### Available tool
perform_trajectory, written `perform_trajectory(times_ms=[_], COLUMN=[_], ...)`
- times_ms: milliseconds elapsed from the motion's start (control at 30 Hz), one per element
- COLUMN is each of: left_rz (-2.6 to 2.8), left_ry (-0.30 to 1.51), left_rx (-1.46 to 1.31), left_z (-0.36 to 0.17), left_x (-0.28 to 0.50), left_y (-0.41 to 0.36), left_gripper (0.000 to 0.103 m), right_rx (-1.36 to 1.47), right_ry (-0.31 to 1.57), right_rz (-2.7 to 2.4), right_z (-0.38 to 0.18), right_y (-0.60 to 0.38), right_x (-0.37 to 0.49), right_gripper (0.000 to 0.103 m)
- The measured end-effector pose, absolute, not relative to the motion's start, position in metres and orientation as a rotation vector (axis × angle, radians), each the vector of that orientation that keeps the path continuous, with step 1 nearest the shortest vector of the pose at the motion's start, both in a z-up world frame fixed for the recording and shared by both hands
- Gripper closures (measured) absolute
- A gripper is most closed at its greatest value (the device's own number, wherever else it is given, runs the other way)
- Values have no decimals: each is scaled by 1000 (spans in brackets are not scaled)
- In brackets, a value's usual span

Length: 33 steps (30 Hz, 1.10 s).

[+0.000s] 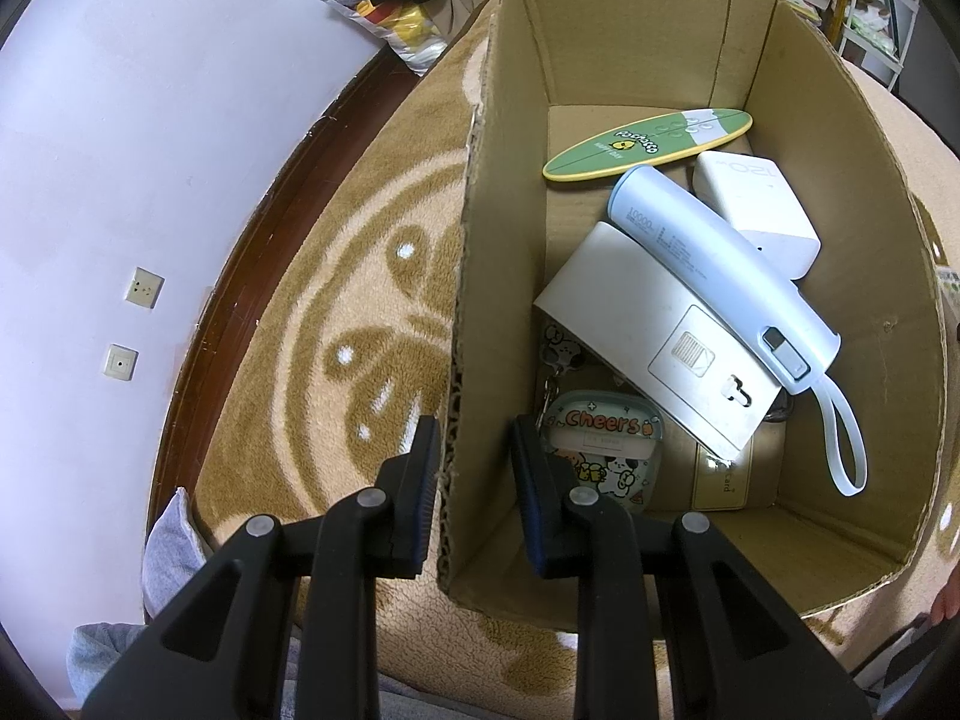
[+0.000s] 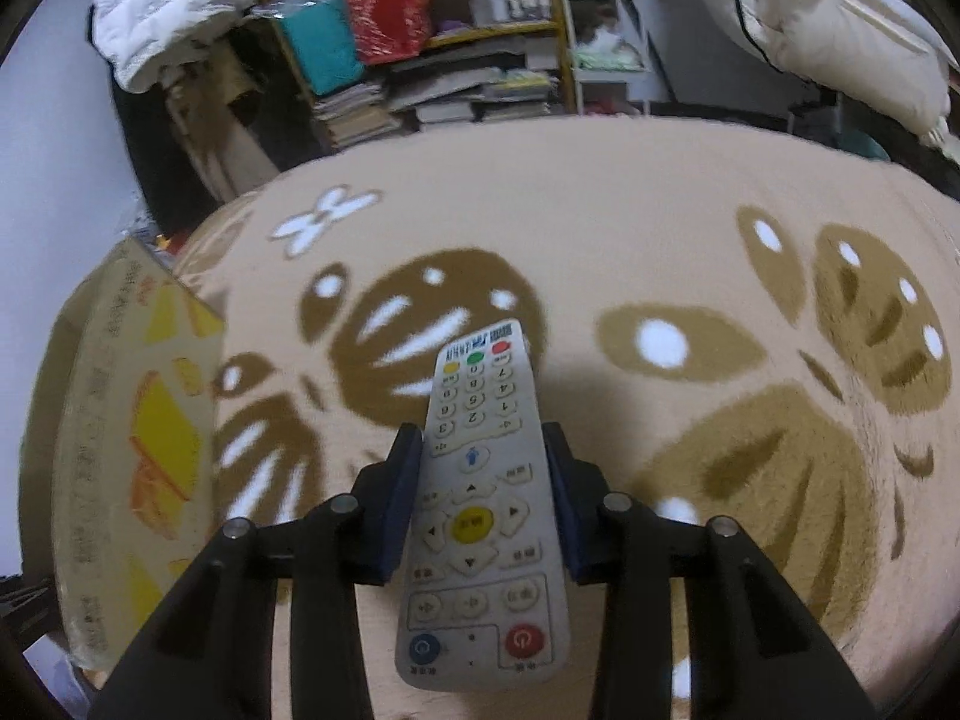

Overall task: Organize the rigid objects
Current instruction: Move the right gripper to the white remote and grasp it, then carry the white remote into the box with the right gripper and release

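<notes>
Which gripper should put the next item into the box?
Right. The right gripper has its jaws shut on the remote control, ready to carry over. The left gripper straddles the cardboard box wall, apparently steadying it, and holds no item.

This was a lived-in room of a home: a fleecy patterned blanket covered the bed, a padded jacket hung nearby, and crowded shelves held books, bags and bottles.
</notes>
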State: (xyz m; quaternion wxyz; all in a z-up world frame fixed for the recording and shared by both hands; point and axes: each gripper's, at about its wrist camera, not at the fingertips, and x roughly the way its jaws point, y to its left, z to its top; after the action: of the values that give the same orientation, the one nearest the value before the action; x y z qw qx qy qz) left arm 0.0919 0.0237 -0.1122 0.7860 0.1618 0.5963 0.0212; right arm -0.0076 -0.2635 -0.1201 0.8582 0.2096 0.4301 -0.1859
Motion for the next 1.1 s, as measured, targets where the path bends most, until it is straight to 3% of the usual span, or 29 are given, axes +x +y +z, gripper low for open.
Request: perform_trajectory(times_ms=[633, 1100], left_rz=[46, 46], left_ry=[1286, 1285], left_rx=[349, 349], left_z=[-112, -113], left_x=[92, 92], left_y=[24, 24], left_gripper=[80, 80], right_rx=[322, 290], right_ry=[695, 614], right_rz=[-197, -31], right_z=[-41, -21], right_y=[-203, -150], right_x=[-2, -1], right_gripper=[62, 62])
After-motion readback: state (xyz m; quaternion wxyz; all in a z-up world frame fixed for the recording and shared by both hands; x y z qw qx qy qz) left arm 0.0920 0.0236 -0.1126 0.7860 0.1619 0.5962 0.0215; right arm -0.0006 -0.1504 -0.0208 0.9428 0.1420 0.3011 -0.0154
